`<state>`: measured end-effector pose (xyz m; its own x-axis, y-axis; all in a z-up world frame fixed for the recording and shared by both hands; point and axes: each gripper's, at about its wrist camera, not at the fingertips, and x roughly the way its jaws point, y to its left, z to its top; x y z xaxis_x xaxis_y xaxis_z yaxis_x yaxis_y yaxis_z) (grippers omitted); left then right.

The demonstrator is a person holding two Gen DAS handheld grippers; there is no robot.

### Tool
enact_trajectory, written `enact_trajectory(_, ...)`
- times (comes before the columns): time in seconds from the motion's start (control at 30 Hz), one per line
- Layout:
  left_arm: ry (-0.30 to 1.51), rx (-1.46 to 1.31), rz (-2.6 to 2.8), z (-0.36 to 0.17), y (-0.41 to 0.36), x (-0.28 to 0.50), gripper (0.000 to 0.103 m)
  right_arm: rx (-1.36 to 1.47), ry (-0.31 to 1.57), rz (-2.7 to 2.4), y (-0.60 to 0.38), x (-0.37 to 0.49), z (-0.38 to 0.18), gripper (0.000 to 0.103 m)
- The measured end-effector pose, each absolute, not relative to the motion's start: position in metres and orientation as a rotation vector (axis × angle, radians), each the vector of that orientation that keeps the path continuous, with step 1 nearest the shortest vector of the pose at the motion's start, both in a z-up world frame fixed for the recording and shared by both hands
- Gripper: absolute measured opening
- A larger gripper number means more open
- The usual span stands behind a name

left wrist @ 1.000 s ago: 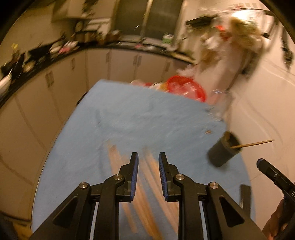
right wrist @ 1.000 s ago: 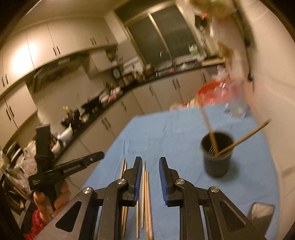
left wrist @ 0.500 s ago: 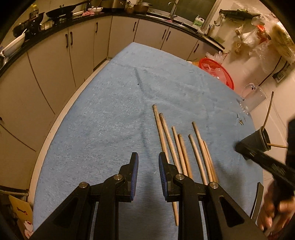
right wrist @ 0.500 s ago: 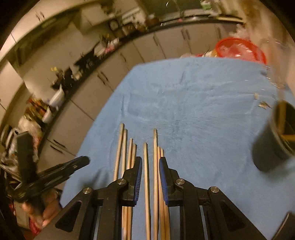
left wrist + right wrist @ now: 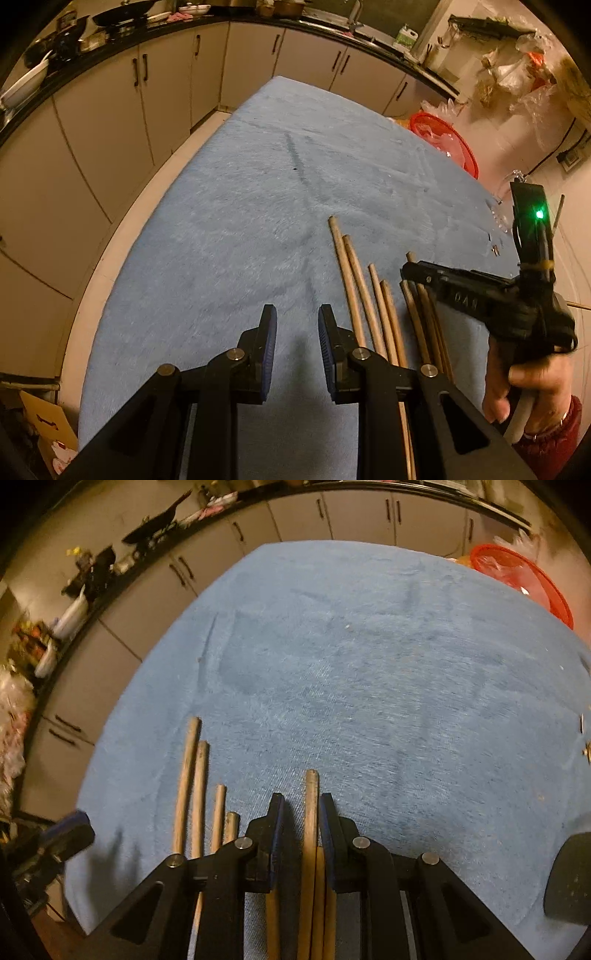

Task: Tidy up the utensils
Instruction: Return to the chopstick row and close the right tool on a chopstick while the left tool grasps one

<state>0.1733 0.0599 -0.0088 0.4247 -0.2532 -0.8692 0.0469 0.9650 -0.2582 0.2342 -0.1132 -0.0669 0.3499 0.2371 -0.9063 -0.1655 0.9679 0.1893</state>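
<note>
The right tongs (image 5: 302, 827) point steeply down over the near end of a row of wooden chopsticks (image 5: 311, 812). Their blue pads (image 5: 277, 834) stand slightly apart with one chopstick running up the gap between them — close to the right pad, though whether that pad touches it I cannot tell. It reads as a straddle, not yet a grip; more sticks lie under the tongs.

The left tongs (image 5: 297, 350) are released too, parted by a small gap with nothing between them, over bare blue cloth just left of the chopsticks (image 5: 352, 280).

The sticks lie side by side on the blue-covered tabletop (image 5: 369, 664), tips pointing away. Four more chopsticks (image 5: 201, 794) sit to the left of the right tongs. A dark holder (image 5: 570, 878) shows at the right edge, near the viewer — probably where the sticks go.

To do the pick well, I would centre the gap on a single stick, lower until the pads flank it just above the cloth, then close gently. The sticks lie tight together, so a neighbour could be pinched or rolled aside. Gripping near the middle should stop the stick from tipping when lifted.

Writing: raised letters on the right tongs' body in the left view (image 5: 465, 297) look like "DAN", only partly legible. A yellow card (image 5: 44, 421) at the lower left bears a mark I cannot read.
</note>
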Motion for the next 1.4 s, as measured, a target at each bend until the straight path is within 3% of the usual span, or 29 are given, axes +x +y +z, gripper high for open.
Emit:
enact_trajectory(0.13,1.144,-0.183,-0.204,-0.011,0.043,0.198,0.03,0.084,1.184,0.25,-0.116,0.232,-0.067,0.008)
enact_trajectory(0.63,1.217,-0.091,-0.1,-0.042,-0.001,0.26,0.03,0.264,1.0,0.316,-0.165,0.182,-0.012,0.008)
enact_trajectory(0.8,1.226,-0.063,-0.054,-0.046,-0.003,0.267,0.013,0.28,0.987,0.324,-0.165,0.174,-0.004,0.008)
enact_trajectory(1.07,1.198,0.005,-0.065,-0.05,-0.012,0.268,0.014,0.296,0.994,0.312,-0.166,0.174,-0.01,0.008)
enact_trajectory(1.17,1.185,-0.035,-0.117,-0.046,-0.012,0.259,0.008,0.302,0.97,0.32,-0.169,0.169,-0.007,0.008)
enact_trajectory(1.4,0.987,-0.095,-0.157,0.011,0.004,0.201,0.007,0.307,0.829,0.331,-0.176,0.129,0.031,0.008)
